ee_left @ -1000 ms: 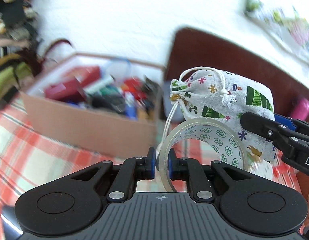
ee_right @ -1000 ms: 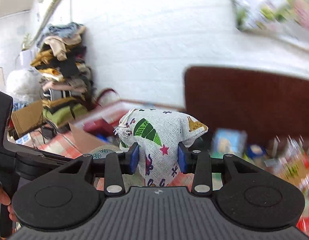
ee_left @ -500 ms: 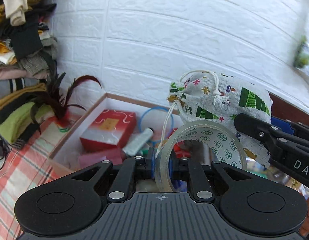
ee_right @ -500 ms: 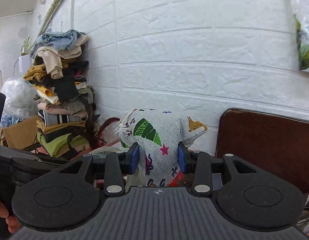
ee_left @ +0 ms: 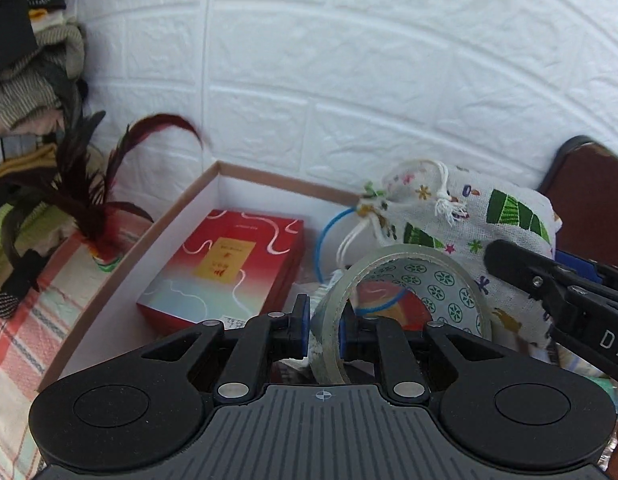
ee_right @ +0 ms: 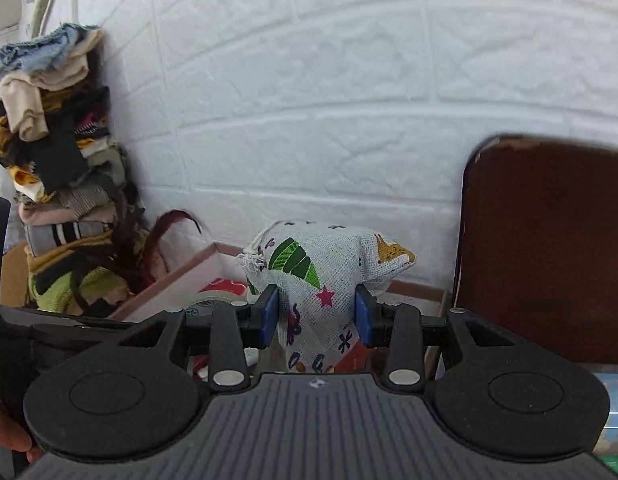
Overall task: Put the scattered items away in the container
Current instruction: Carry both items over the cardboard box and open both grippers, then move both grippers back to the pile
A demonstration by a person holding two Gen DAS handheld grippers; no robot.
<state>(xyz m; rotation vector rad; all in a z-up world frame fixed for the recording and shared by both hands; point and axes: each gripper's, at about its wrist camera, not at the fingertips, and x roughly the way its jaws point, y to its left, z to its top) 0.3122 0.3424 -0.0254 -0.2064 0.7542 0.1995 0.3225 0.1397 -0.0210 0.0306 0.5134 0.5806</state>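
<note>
- The left tongs (ee_left: pixel 324 330) are clenching the wall of a clear tape roll (ee_left: pixel 393 304), holding it on edge above the open cardboard box (ee_left: pixel 177 216) by the white wall.
- The right tongs (ee_right: pixel 316 316) are pinching a printed drawstring pouch (ee_right: pixel 309 280) at its middle, and it is hanging in the air just beside the tape, over the box as well.
- The roll is looking stiff and light but smooth-faced, so gripping across the wall, one pad inside the ring and one outside, is probably the surest hold; it may roll once released.
- The pouch is looking soft and baggy, bulging above the pads, so a mid-body pinch is likely gathering cloth rather than its contents; expect it to slump where it lands.
- The left view is showing the inside of the box, with a red carton (ee_left: pixel 225 268) lying flat and a blue ring (ee_left: pixel 329 236) behind the tape.
- The right view is hiding most of that but showing a brown chair back (ee_right: pixel 549 248) to the right and a stack of folded clothes (ee_right: pixel 57 160) on the left.
</note>
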